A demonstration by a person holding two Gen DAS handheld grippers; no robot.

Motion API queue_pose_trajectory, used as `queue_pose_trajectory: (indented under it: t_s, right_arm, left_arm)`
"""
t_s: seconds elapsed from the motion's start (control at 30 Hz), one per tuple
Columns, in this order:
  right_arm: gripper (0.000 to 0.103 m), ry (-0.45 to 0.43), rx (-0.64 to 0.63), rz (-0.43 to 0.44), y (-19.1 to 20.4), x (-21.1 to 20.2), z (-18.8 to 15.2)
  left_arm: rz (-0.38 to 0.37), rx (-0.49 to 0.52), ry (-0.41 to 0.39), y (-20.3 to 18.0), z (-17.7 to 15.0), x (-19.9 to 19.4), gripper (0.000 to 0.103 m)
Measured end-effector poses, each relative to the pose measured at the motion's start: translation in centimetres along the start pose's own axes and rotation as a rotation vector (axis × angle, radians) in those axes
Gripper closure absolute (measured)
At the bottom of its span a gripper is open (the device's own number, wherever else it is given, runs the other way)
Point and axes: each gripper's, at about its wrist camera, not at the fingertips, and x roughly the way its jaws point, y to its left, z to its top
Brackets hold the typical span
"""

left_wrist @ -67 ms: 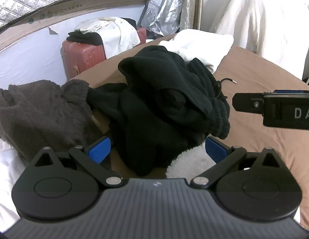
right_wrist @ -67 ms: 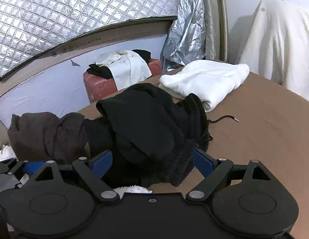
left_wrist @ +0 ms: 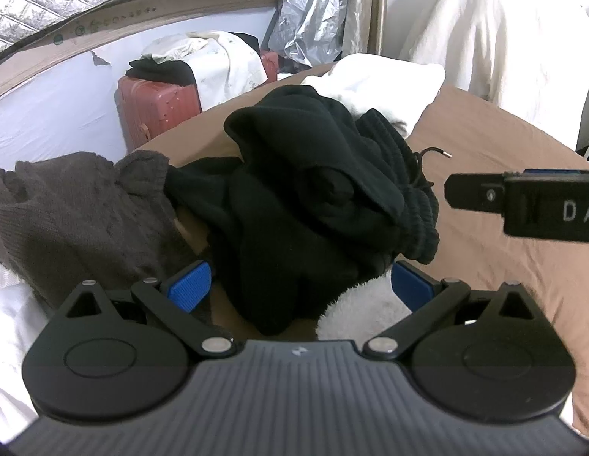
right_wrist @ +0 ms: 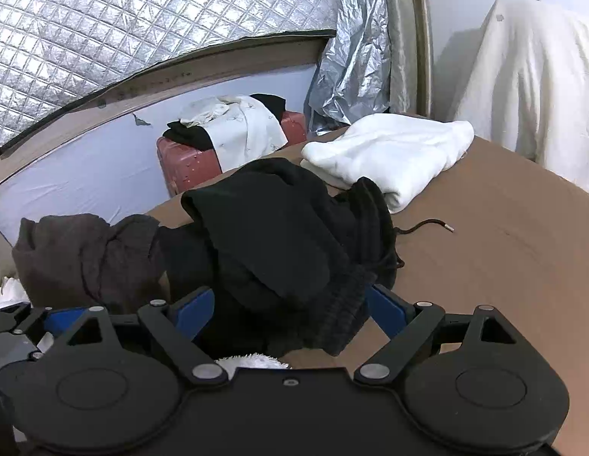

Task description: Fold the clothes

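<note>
A crumpled black hoodie (left_wrist: 313, 197) lies heaped in the middle of the brown bed sheet (left_wrist: 503, 159); its drawstring (right_wrist: 427, 226) trails out to the right. A grey-brown knit sweater (left_wrist: 78, 220) lies bunched to its left. A fluffy white piece (left_wrist: 362, 307) pokes out under the near edge of the black heap. A folded white garment (right_wrist: 389, 152) rests behind. My left gripper (left_wrist: 300, 285) is open just short of the heap's near edge, not touching it. My right gripper (right_wrist: 290, 307) is open too, with the hoodie's ribbed cuff in front of its blue pads; one of its fingers (left_wrist: 476, 193) shows at the right of the left wrist view.
A red suitcase (right_wrist: 191, 163) draped with white and black clothes stands past the bed's far edge, against a pale wall. A cream cover (right_wrist: 529, 95) hangs at the right. Bare brown sheet stretches to the right of the heap. White bedding (left_wrist: 9, 323) lies at the near left.
</note>
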Motion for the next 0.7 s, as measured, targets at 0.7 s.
queue_pose_trajectory:
  t_s: [0.7]
  right_arm:
    - [0.012, 0.043, 0.037, 0.014, -0.4, 0.5, 0.2]
  left_arm:
    - [0.005, 0.035, 0.01, -0.1, 0.0, 0.7, 0.0]
